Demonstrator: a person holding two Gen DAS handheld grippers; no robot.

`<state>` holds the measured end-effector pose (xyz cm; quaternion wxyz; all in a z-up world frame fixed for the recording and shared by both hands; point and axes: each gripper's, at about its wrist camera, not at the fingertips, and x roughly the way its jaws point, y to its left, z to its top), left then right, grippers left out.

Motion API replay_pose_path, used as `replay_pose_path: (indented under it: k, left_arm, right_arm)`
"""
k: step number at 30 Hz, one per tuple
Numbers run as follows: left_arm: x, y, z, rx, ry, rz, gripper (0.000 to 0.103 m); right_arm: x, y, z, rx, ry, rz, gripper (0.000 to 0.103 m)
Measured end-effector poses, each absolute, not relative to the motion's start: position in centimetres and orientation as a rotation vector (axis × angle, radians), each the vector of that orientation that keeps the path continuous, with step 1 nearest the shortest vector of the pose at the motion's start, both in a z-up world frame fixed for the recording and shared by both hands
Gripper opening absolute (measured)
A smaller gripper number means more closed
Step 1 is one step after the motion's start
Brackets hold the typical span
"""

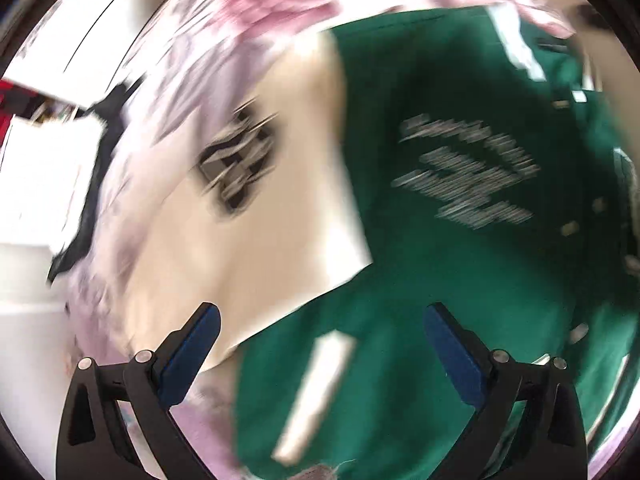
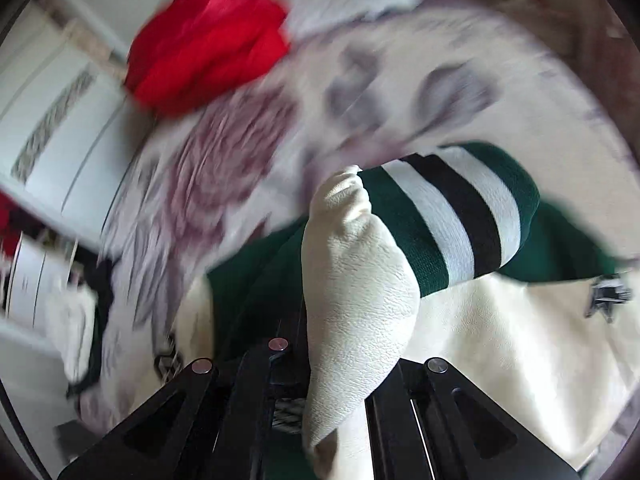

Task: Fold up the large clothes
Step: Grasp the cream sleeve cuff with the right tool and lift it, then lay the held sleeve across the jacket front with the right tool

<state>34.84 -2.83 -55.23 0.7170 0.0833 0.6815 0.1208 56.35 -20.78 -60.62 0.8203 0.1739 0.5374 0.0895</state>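
Right tongs point(image 2: 340, 360) pinch jacket's cream sleeve point(image 2: 356, 280).

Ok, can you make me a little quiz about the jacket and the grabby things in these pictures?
1. True or false: the left hand-held gripper is clamped on the green jacket.
2. What is the right hand-held gripper shut on?
A. the red cloth
B. the cream sleeve
C. nothing
3. Fill in: the striped cuff has white and ____ bands on green.

Key:
1. False; its jaws stand open above the jacket.
2. B
3. black
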Motion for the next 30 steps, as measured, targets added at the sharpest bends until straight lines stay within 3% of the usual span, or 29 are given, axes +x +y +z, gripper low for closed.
replay_pose_path:
  k: [3,5,6,13,17,22,24,27,30]
  left_arm:
    - [31.7,0.8,-55.9,0.197,1.531,0.308,0.103]
    - [30.7,1.8,-56.2,0.201,1.536,0.312,0.103]
    - [30.4,2.5,-56.4,0.201,1.538,0.313,0.103]
    - [30.8,0.1,-53.7,0.144,1.509,0.235,0.103]
    - [33.7,-4.6,-52.3,0.141,1.451,0.177,0.103]
    - [39.7,-11.1,-53.9,0.013,1.442,-0.014,0.103]
    - [42.7,-13.6,-56.2,0.090,1.433,0.031,0.103]
    - [45.3,-12.7,-58.7,0.215,1.413,0.198,0.103]
    - [45.5,-8.1,-59.5,0.154,1.456,0.279,0.103]
  right_arm:
    - [56.5,-14.2,-68.0,0.385,1.401,0.363,0.021]
    - [55.1,-14.8,-70.3,0.492,1.484,0.409,0.054]
    - [53.8,-16.2,-70.3,0.575,1.476,0.411,0.057]
    - [40.8,-33.2,-68.2,1.125,1.309,0.104,0.062]
    - [32.1,-41.5,-71.4,1.333,1.279,-0.189,0.062]
    - [29.2,-45.8,-74.6,1.370,1.267,-0.269,0.062]
    - [29.0,-46.3,-74.7,1.354,1.250,-0.271,0.062]
    - [28.2,-47.0,-74.2,1.334,1.233,-0.278,0.062]
    - [26.9,-47.9,-74.2,1.397,1.204,-0.254,0.062]
